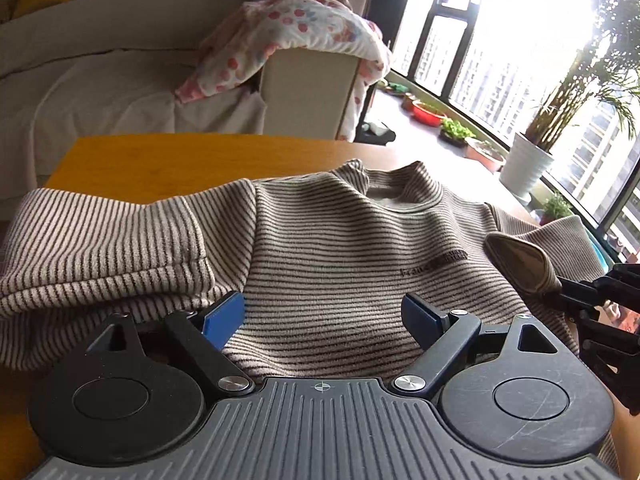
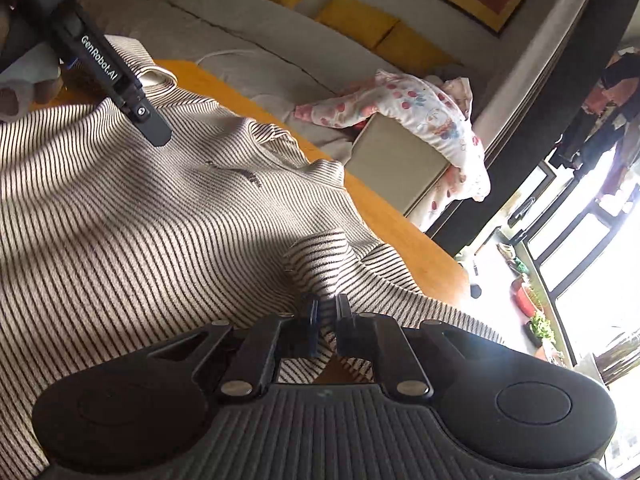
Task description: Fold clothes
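A beige sweater with thin dark stripes lies front up on the wooden table, collar away from me. Its left sleeve is folded over the body. My left gripper is open, its blue pads just above the sweater's lower chest. My right gripper is shut on the sweater's right sleeve cuff and holds it lifted over the body. It shows in the left wrist view pinching the cuff. The left gripper also shows in the right wrist view over the sweater.
A sofa with a floral blanket over its arm stands behind the table. Yellow cushions lie on it. Potted plants and a red bowl line the windowsill at right.
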### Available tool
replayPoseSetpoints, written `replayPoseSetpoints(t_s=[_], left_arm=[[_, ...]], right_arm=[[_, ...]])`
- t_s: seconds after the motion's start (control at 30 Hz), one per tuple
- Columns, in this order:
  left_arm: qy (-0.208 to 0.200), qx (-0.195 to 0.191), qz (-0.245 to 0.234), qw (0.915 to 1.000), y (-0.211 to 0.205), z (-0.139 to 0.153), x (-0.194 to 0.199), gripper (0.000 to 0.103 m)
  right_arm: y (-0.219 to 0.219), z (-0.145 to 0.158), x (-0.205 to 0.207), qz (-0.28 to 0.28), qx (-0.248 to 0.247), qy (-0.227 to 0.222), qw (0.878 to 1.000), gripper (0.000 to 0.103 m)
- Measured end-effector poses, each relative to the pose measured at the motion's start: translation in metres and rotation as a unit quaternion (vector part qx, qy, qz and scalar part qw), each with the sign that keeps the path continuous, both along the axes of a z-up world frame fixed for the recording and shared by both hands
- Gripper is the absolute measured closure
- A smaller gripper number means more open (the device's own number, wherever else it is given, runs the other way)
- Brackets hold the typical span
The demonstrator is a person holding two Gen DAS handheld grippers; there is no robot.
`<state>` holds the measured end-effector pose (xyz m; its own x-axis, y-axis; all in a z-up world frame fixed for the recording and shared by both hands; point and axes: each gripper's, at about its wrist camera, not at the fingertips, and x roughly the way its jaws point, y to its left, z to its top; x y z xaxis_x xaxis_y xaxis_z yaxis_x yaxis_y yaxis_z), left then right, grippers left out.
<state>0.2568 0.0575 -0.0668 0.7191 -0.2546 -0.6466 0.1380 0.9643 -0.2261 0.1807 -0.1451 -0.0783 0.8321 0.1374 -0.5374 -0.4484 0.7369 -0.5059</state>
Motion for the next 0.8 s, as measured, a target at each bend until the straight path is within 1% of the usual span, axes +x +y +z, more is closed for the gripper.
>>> replayPoseSetpoints(t_s=[0.1, 0.17, 0.23, 0.27, 0.3, 0.33, 0.37, 0.4, 0.43, 0.47, 0.53, 0.6, 0.7, 0.8], left_arm=[[0.0, -0.022, 0.02, 0.9996, 0.011, 0.002, 0.015, 0.013], [0.007, -0.037, 0.023, 0.999, 0.016, 0.006, 0.02, 0.013], [0.002, -0.04, 0.025, 0.9989, 0.022, 0.02, 0.008, 0.013], [-0.011, -0.03, 0.021, 0.9993, 0.023, 0.028, -0.004, 0.011], [-0.024, -0.02, 0.016, 0.9994, 0.024, 0.037, -0.017, 0.007], [-0.041, 0.002, 0.013, 0.9991, 0.024, 0.045, -0.032, 0.006], [-0.055, 0.02, 0.01, 0.9982, 0.025, 0.051, -0.046, 0.006], [-0.07, 0.036, 0.005, 0.9969, 0.024, 0.056, -0.064, 0.004], [-0.085, 0.052, 0.0, 0.995, 0.024, 0.06, -0.082, 0.003], [-0.1, 0.068, -0.006, 0.9926, 0.023, 0.065, -0.1, 0.002], [-0.114, 0.088, -0.02, 0.9894, 0.022, 0.067, -0.135, 0.0], [-0.113, 0.101, -0.031, 0.988, 0.02, 0.065, -0.157, 0.0], [-0.1, 0.109, -0.043, 0.9881, 0.019, 0.057, -0.185, 0.0], [-0.094, 0.117, -0.042, 0.9878, 0.021, 0.056, -0.208, 0.0]], right_arm=[[0.006, -0.004, 0.022, -0.009, -0.011, 0.004, 1.0, 0.095], [0.01, -0.006, 0.036, -0.017, -0.02, 0.002, 1.0, 0.095], [0.007, 0.008, 0.017, -0.004, -0.004, -0.003, 1.0, 0.094], [0.005, 0.016, 0.008, 0.003, 0.005, -0.006, 1.0, 0.092], [0.004, 0.023, -0.002, 0.01, 0.014, -0.008, 1.0, 0.083], [0.002, 0.03, -0.011, 0.016, 0.022, -0.011, 1.0, 0.07], [0.001, 0.037, -0.021, 0.023, 0.031, -0.013, 0.999, 0.063], [-0.001, 0.044, -0.031, 0.03, 0.039, -0.016, 0.999, 0.052], [-0.003, 0.051, -0.04, 0.037, 0.048, -0.019, 0.998, 0.049], [-0.009, 0.058, -0.06, 0.054, 0.06, -0.009, 0.997, 0.049], [-0.01, 0.064, -0.097, 0.084, 0.081, 0.013, 0.993, 0.049], [-0.003, 0.066, -0.132, 0.109, 0.1, 0.034, 0.988, 0.049], [0.018, 0.06, -0.171, 0.157, 0.131, 0.067, 0.977, 0.047], [0.049, 0.039, -0.196, 0.202, 0.116, 0.08, 0.969, 0.045]])
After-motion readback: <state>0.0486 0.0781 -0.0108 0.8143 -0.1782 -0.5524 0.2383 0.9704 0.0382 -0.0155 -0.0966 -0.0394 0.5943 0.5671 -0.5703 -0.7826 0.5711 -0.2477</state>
